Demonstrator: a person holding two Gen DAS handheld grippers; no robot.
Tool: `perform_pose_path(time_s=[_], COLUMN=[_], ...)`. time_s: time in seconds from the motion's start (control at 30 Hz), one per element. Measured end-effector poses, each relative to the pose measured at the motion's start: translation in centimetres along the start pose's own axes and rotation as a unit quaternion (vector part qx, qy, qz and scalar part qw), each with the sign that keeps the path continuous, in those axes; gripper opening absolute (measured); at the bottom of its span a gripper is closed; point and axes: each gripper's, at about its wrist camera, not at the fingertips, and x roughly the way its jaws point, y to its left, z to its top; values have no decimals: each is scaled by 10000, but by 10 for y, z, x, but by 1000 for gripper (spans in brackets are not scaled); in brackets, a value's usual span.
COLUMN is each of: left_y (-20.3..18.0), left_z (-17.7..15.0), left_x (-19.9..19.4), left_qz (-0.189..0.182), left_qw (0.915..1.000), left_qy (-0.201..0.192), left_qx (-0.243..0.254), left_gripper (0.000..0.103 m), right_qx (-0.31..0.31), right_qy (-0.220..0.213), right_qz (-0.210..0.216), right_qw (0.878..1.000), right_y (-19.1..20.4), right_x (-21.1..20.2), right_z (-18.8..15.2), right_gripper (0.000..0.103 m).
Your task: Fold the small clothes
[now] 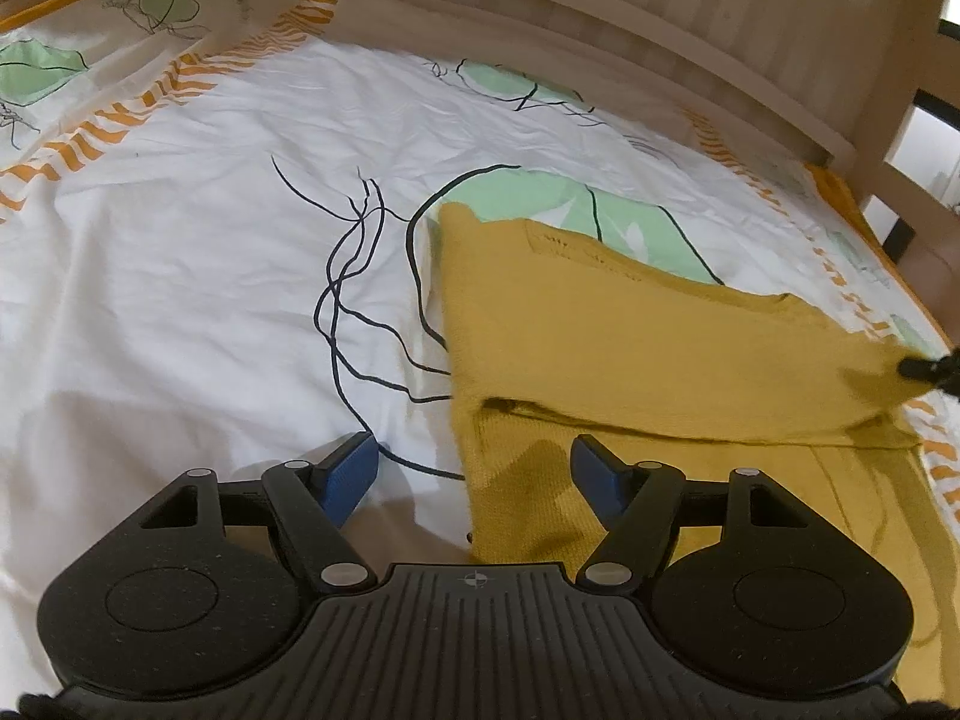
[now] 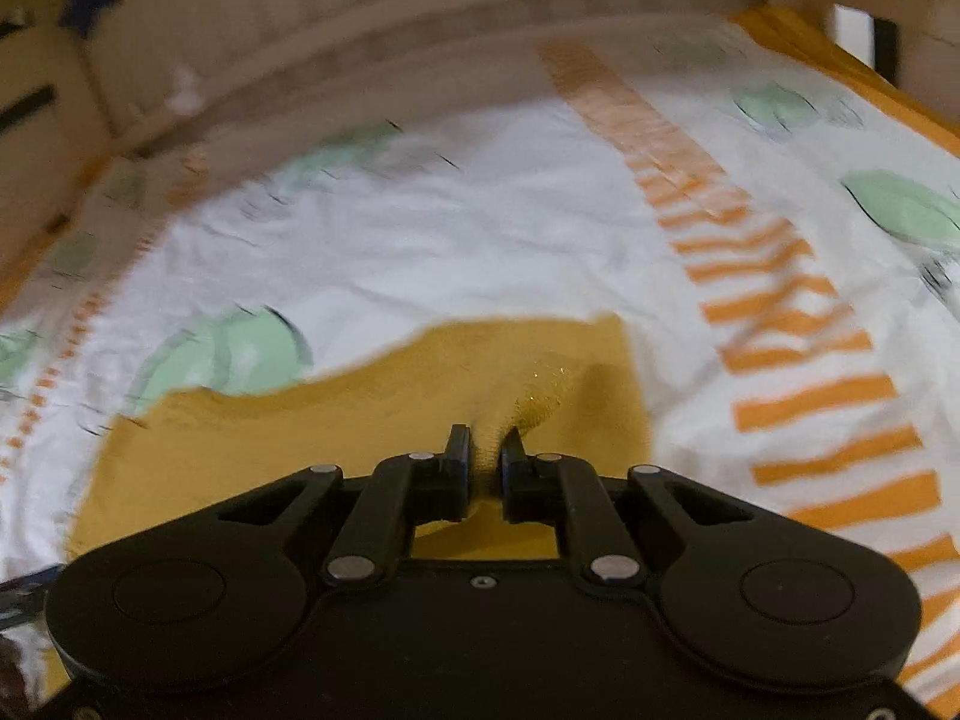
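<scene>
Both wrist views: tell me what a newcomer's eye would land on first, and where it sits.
The mustard-yellow knit garment stands out first, lying partly folded on the white bedsheet with green leaf prints and orange stripes. Next, the right gripper is shut on a bunched fold of that garment. The left gripper is open over the garment's near edge, with nothing between its blue pads.

Mustard-yellow garment; white bedsheet with green leaves, black lines, orange stripes; my black tool has blue pads.
</scene>
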Motion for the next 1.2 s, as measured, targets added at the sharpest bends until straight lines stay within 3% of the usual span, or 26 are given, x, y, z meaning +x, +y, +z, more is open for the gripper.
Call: perform_pose_path(time_s=[0.13, 0.23, 0.3, 0.37, 0.43, 0.63, 1.0, 1.1, 1.2], left_y=[0, -1, -2, -6, -9, -19, -44, -40, -26], left_z=[-1, -1, 0, 1, 4, 22, 61, 62, 59], left_x=[0, -1, -3, -8, -18, -33, 24, 43, 64], left_qz=[6, 15, 45, 141, 264, 541, 716, 979, 1332], left_qw=[10000, 10000, 9999, 9997, 9987, 9948, 9947, 9923, 9883], left_qy=[-4, -11, -41, -149, -350, -650, -242, -134, 167], left_qx=[38, 66, 103, 161, 264, 565, 698, 750, 719], left_gripper=[70, 70, 70, 70, 70, 70, 70, 70, 71], right_qx=[124, 156, 135, -83, -282, -671, -988, -856, -746], right_qy=[273, 230, 166, 94, 46, -303, -533, -470, -311], right_qz=[4, 3, 67, 39, 2, -80, -6, -30, -389], right_qw=[9996, 9996, 9997, 9999, 9996, 9972, 9937, 9952, 9960], right_y=[-10, -13, -15, -12, -7, 0, 8, 2, -17], right_x=[20, 22, 21, 20, 18, 3, 11, 23, 34], right_z=[-12, -22, -27, -31, -33, -36, -15, -9, -9], right_gripper=[33, 65, 66, 79, 86, 98, 103, 102, 102])
